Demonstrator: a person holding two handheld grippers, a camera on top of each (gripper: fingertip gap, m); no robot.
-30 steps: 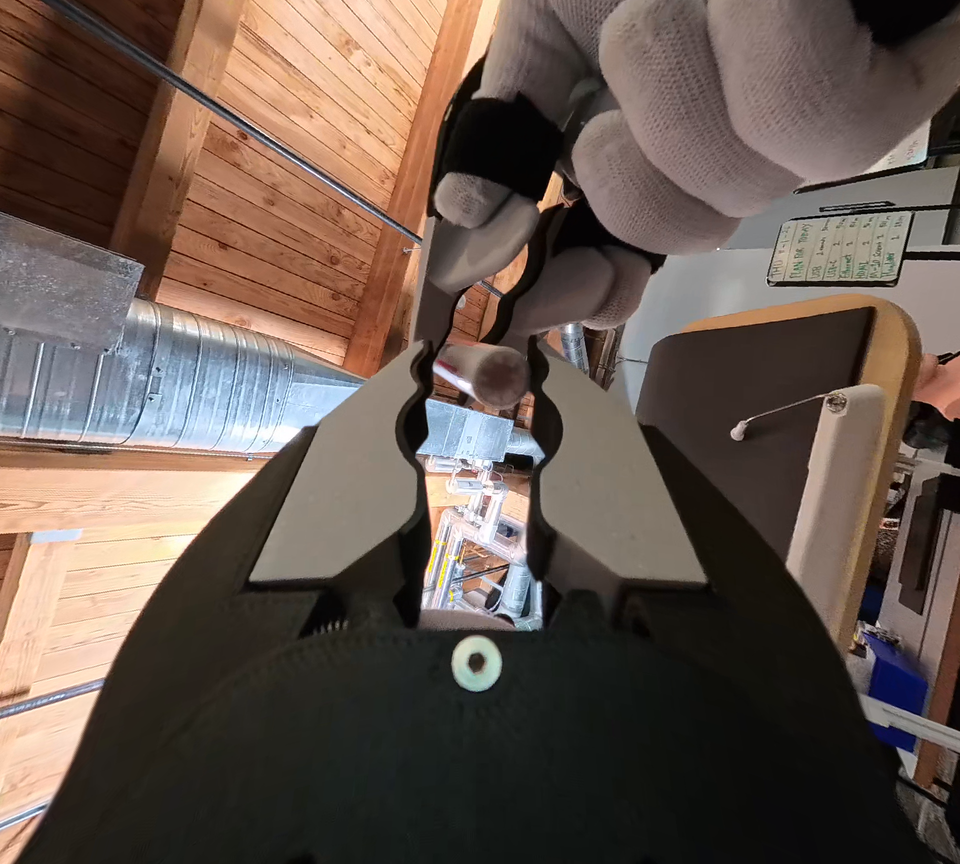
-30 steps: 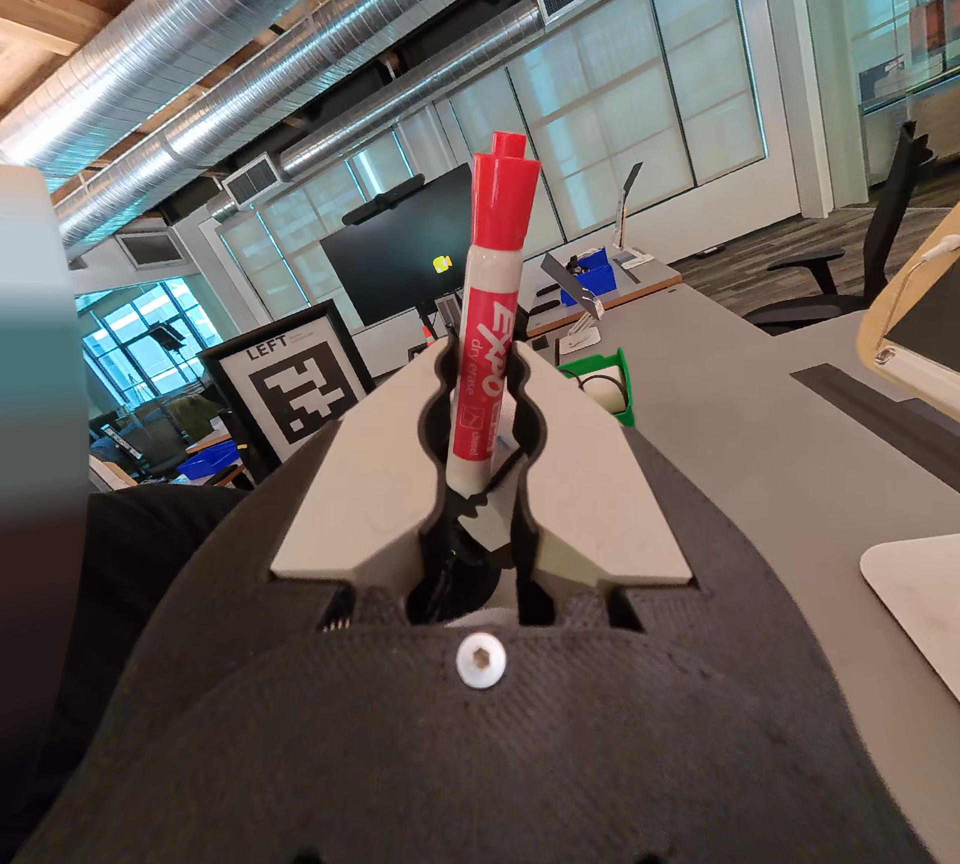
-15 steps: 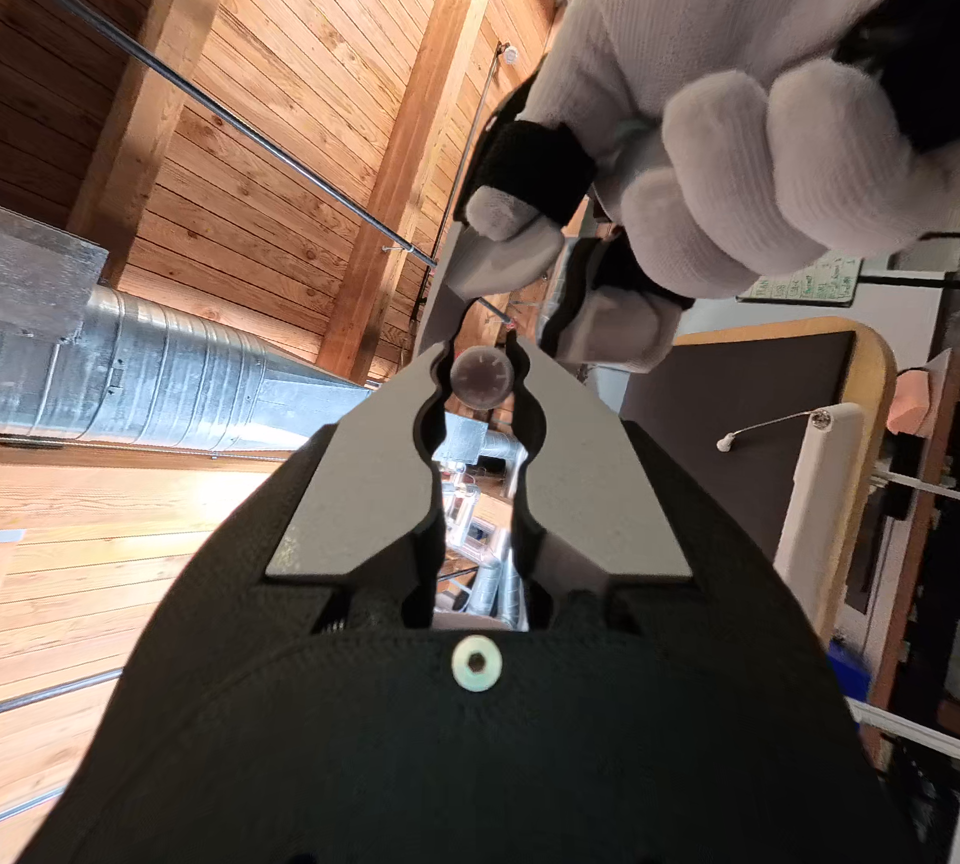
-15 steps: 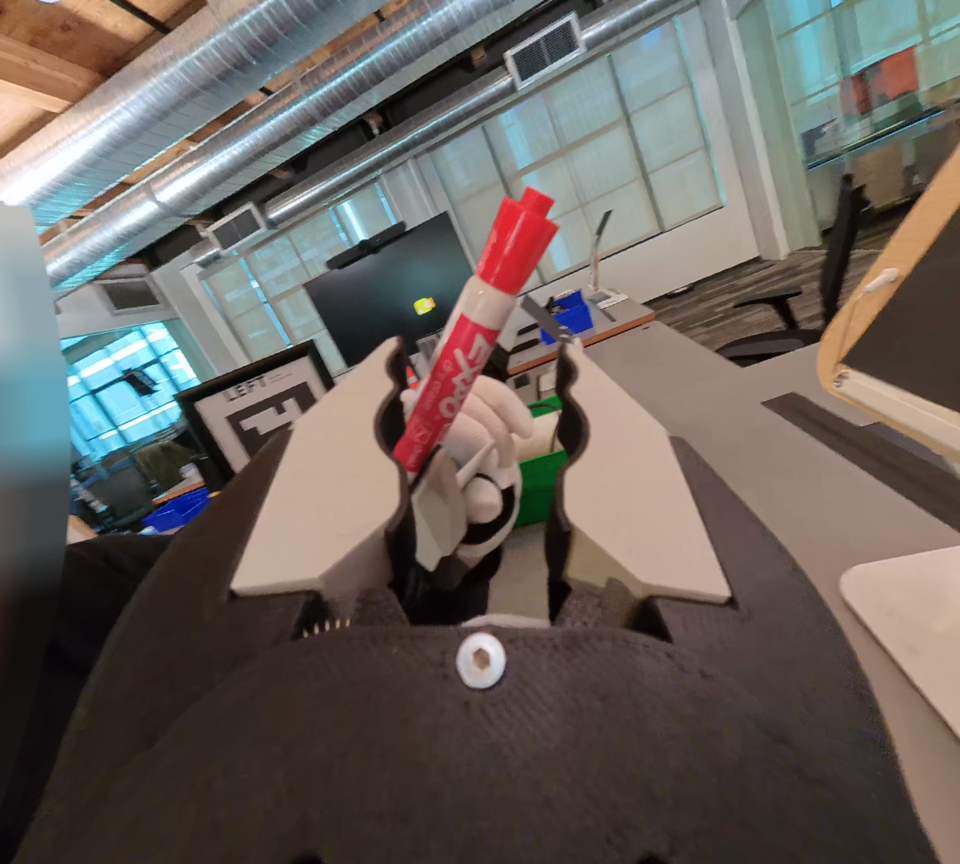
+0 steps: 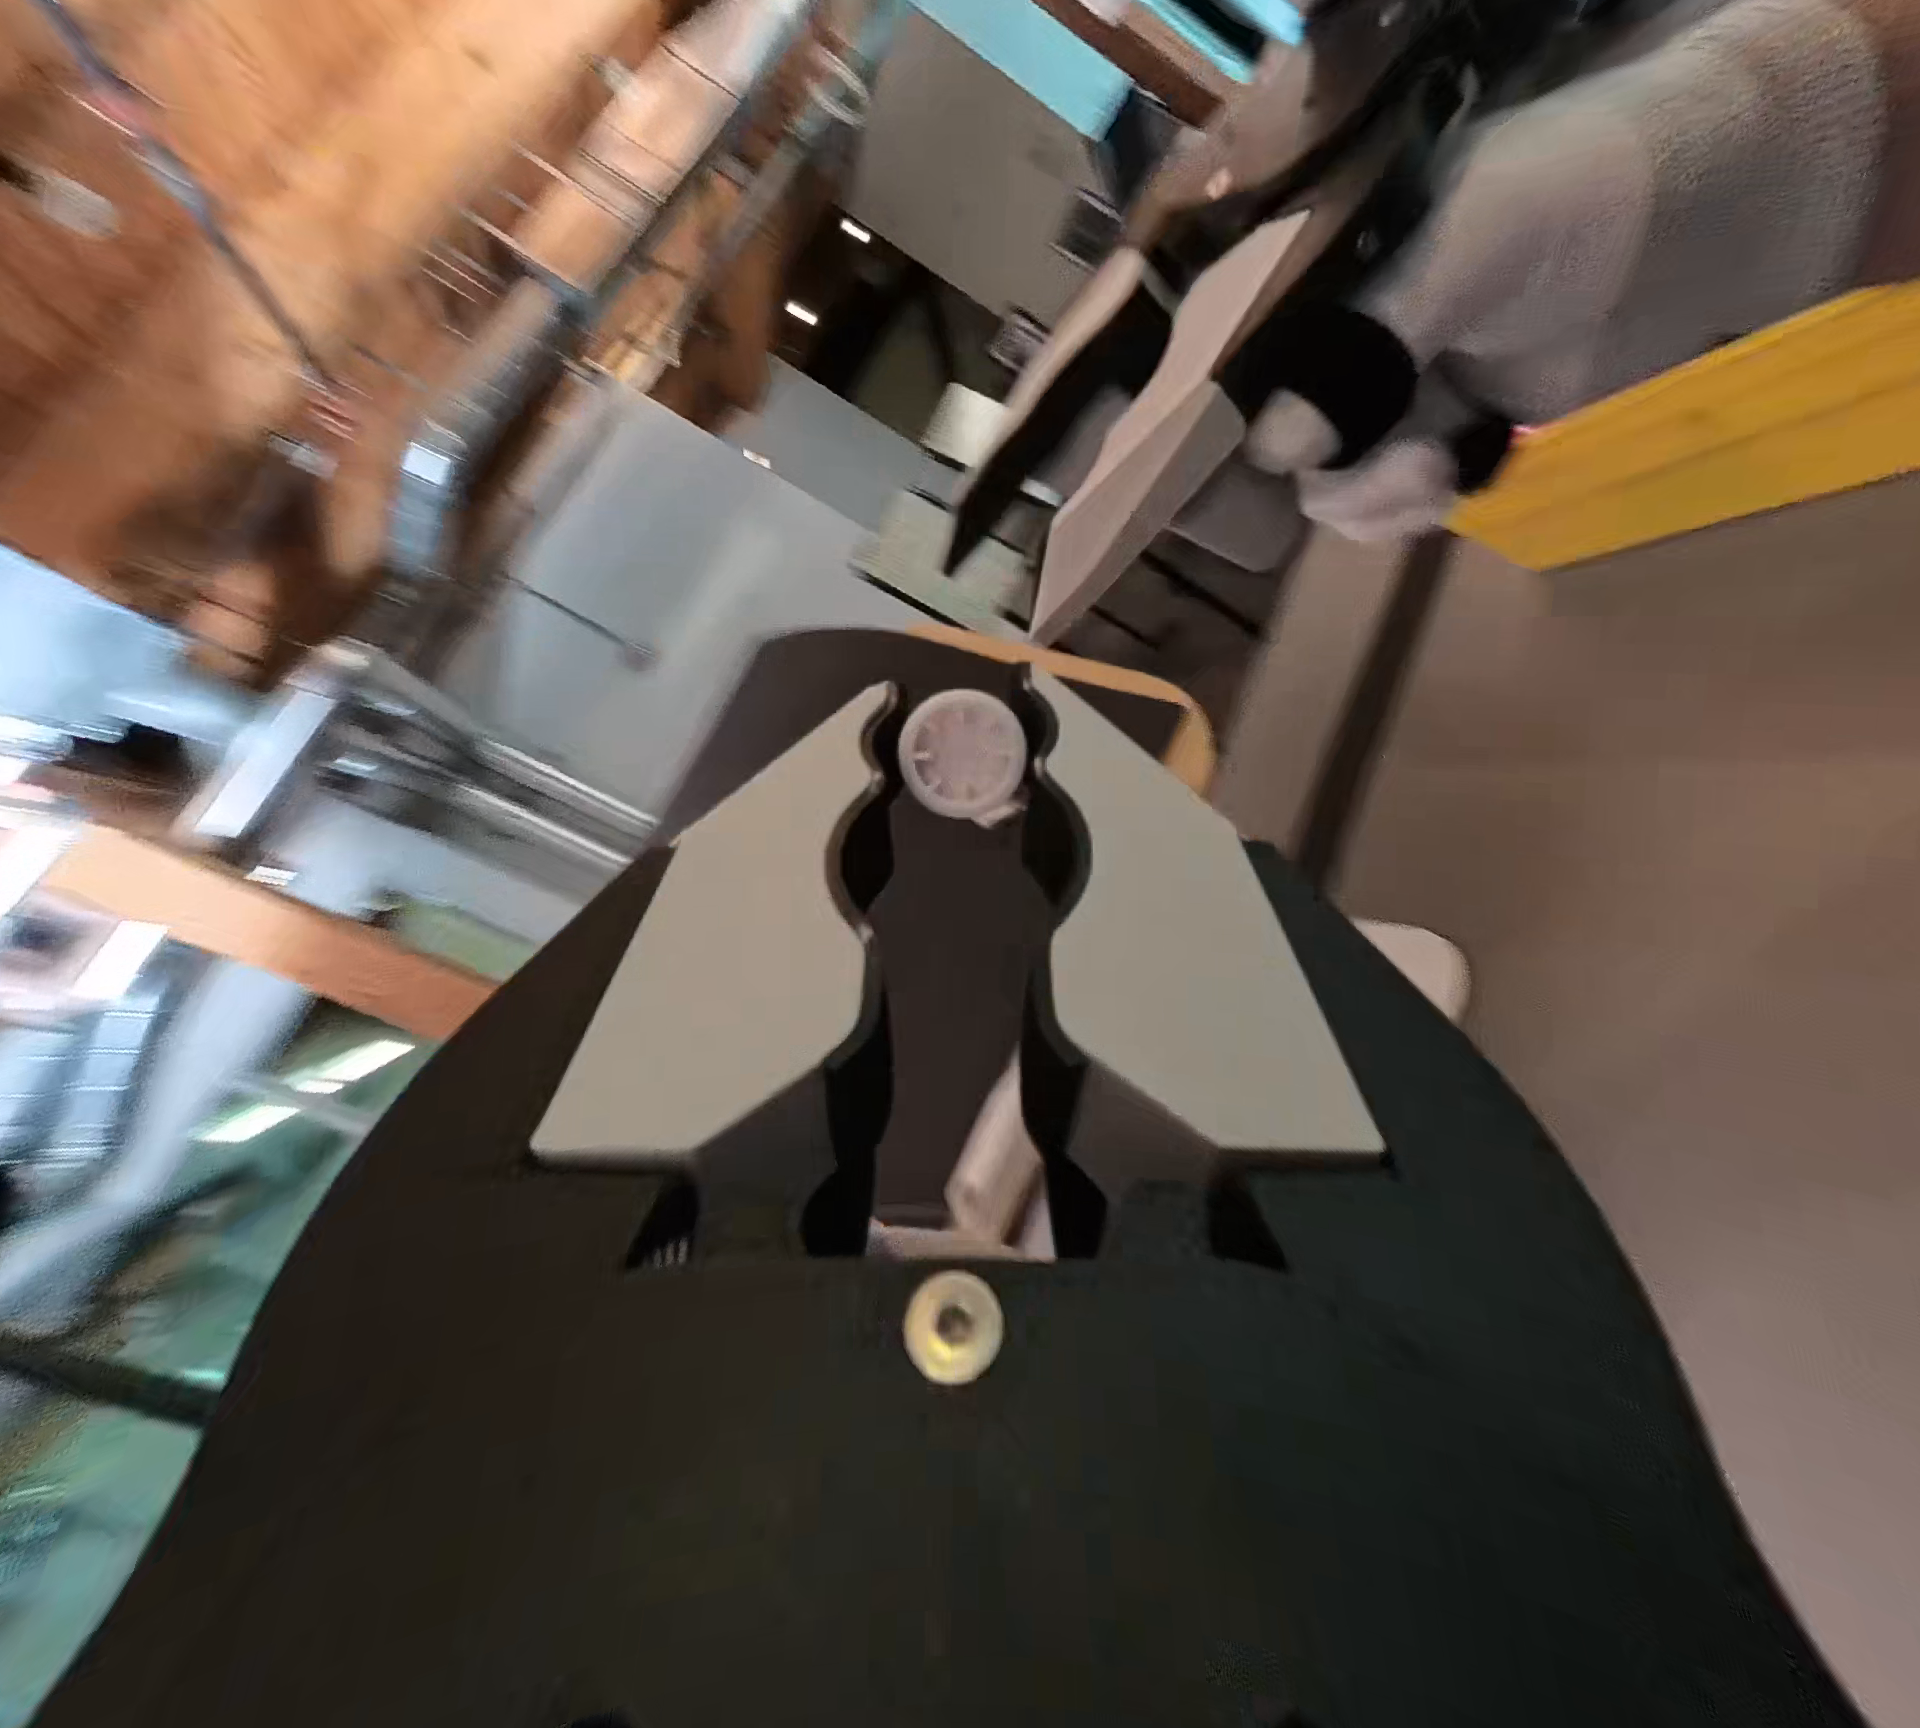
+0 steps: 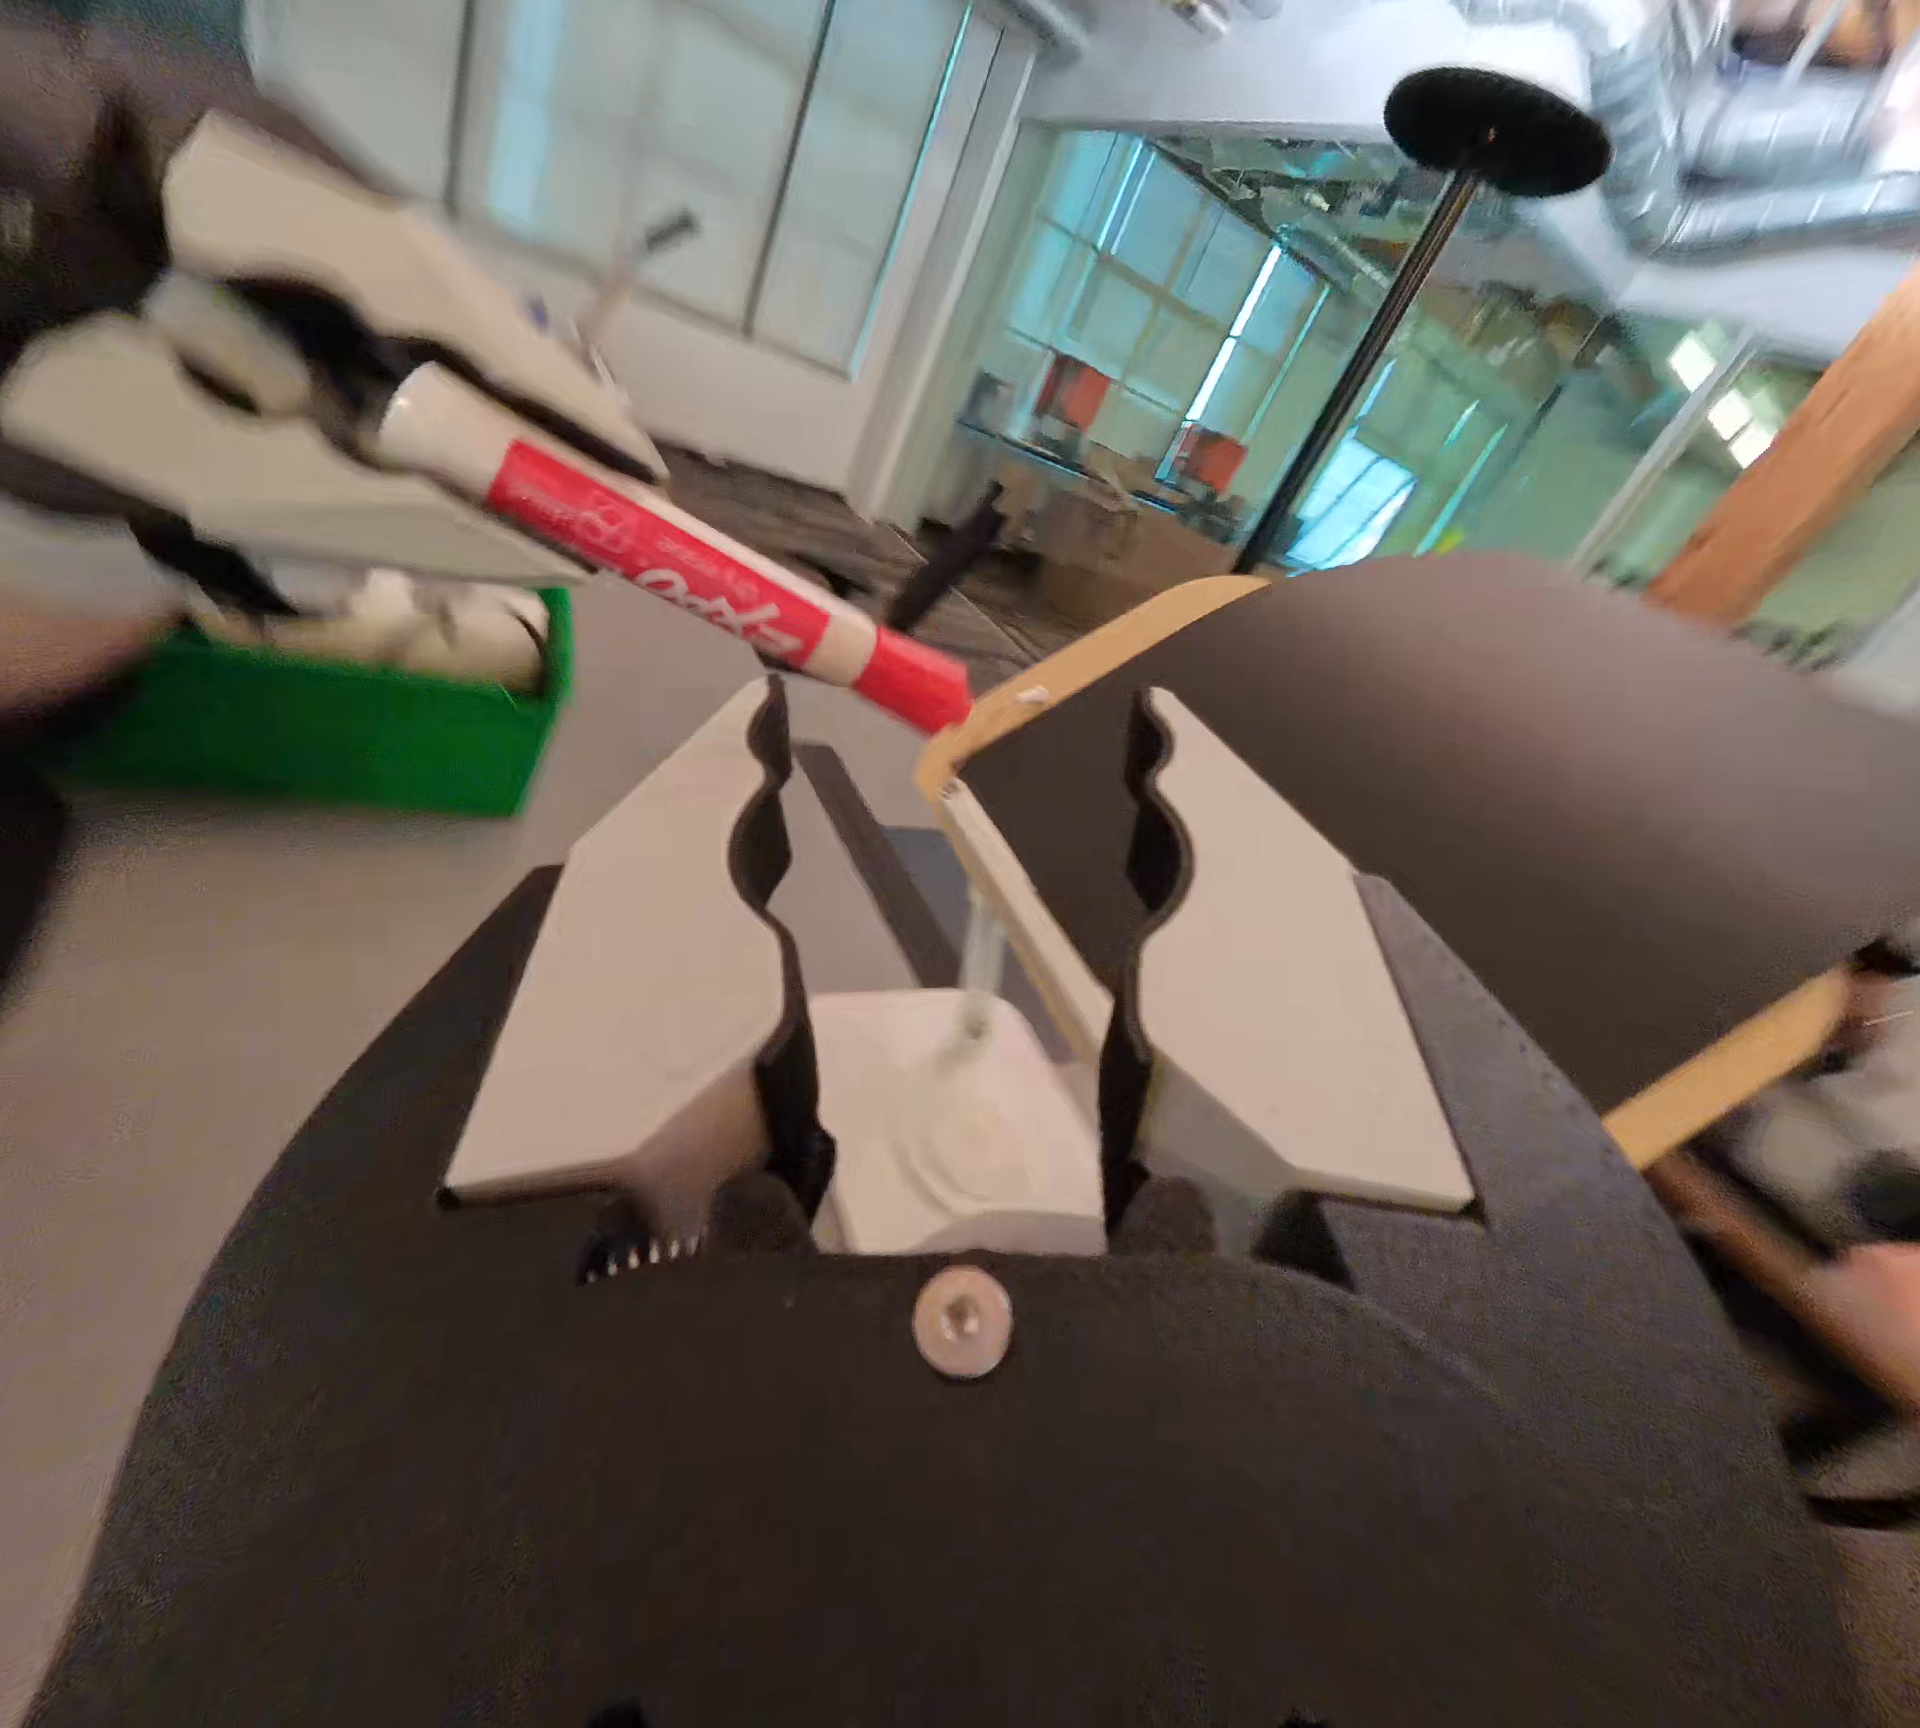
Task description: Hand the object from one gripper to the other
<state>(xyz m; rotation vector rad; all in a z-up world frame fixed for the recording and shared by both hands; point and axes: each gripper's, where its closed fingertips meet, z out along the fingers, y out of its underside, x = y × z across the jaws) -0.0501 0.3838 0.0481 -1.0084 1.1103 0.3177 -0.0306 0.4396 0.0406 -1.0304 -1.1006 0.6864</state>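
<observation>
Marker [image 6: 665, 551], seemingly light, rigid and slick, clamped at its butt by left gripper [image 5: 961, 717] mid-frame; right gripper [image 6: 956, 722] wide apart, empty.

Bright daylight from the windows [image 6: 665, 120], no harsh shadows; heavy motion blur smears the wood ceiling [image 5: 312, 120] and everything around it, near gripper bodies stay sharp, wide-angle bending at edges.

Left wrist view: close behind own fingers, tilted, aimed across toward right gripper [image 5: 997, 535]. Right wrist view: close, facing left gripper [image 6: 613, 494]. Shared: marker [image 6: 665, 535], wood-edged board [image 6: 1455, 743].
</observation>
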